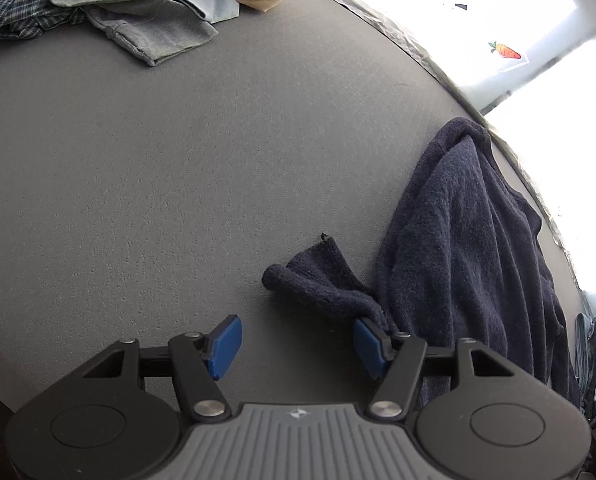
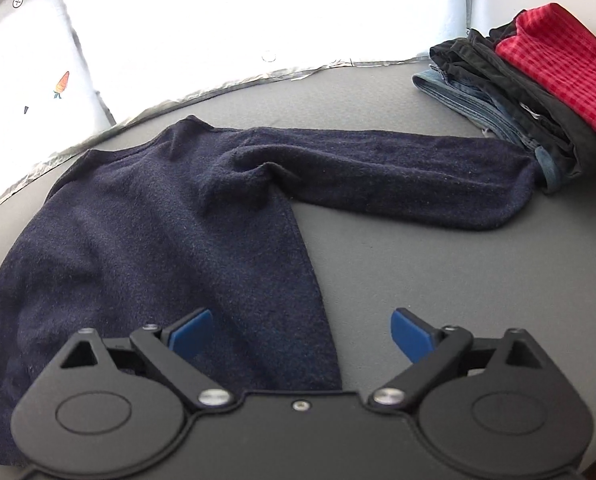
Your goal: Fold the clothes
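both tongs (image 1: 294, 346) (image 2: 301, 334) agape over navy sweater (image 2: 158, 232)

Sweater (image 2: 158, 220) on table (image 2: 417, 280) (sleeve toward folded stack (image 2: 537, 92))

Navy sweater (image 2: 146, 220) flat; sleeve outstretched

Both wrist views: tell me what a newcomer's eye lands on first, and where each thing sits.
The dark navy knitted sweater dominates, spread on the grey felt table, one sleeve reaching toward the folded stack topped by red checked cloth at the right view's far right. In the left view, a loose heap of grey, plaid and tan clothes sits at the far left corner. Both the left gripper and right gripper are open, empty.
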`<state>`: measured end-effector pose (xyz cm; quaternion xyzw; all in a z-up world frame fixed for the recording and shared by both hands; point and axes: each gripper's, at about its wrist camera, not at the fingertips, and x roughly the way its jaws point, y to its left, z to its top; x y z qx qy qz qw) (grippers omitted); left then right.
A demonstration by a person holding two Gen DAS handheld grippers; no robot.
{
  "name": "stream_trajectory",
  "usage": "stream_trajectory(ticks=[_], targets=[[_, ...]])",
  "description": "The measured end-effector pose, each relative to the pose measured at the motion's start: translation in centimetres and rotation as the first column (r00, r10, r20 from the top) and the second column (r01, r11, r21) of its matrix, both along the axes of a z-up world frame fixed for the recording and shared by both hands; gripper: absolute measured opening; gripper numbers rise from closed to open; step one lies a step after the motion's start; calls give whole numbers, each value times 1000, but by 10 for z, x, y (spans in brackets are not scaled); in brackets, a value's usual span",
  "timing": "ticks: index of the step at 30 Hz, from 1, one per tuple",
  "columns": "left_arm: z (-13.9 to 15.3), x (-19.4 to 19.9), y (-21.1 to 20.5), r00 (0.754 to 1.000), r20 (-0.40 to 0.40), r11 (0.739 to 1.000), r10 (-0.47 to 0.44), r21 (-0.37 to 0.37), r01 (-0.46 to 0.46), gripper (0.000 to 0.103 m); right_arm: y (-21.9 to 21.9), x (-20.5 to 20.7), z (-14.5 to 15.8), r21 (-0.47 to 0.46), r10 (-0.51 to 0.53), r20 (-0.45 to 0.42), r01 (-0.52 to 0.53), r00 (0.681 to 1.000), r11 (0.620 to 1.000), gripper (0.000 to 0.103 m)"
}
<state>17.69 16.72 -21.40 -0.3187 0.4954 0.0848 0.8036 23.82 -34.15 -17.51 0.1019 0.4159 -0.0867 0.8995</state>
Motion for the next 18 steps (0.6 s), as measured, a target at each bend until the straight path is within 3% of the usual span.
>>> stream_trajectory(ticks=[4, 8, 14, 18], targets=[[-2, 2, 9, 999, 38, 998, 29, -64, -26, 63, 25, 0, -15, -123, 112, 23, -108, 993, 986, 103], [-6, 8, 6, 998, 50, 996, 27, -91, -22, 63, 43, 4, -37, -181, 202, -6, -199, 979, 963, 103], [-12, 16, 0, 997, 68, 991, 25, -133, -16, 63, 44, -2, -60, -118, 192, -4, -191, 981, 974, 103], [-17, 23, -4, 997, 66, 991, 30, -134, -21, 63, 44, -12, -68, -117, 206, 48, -199, 977, 973, 103]])
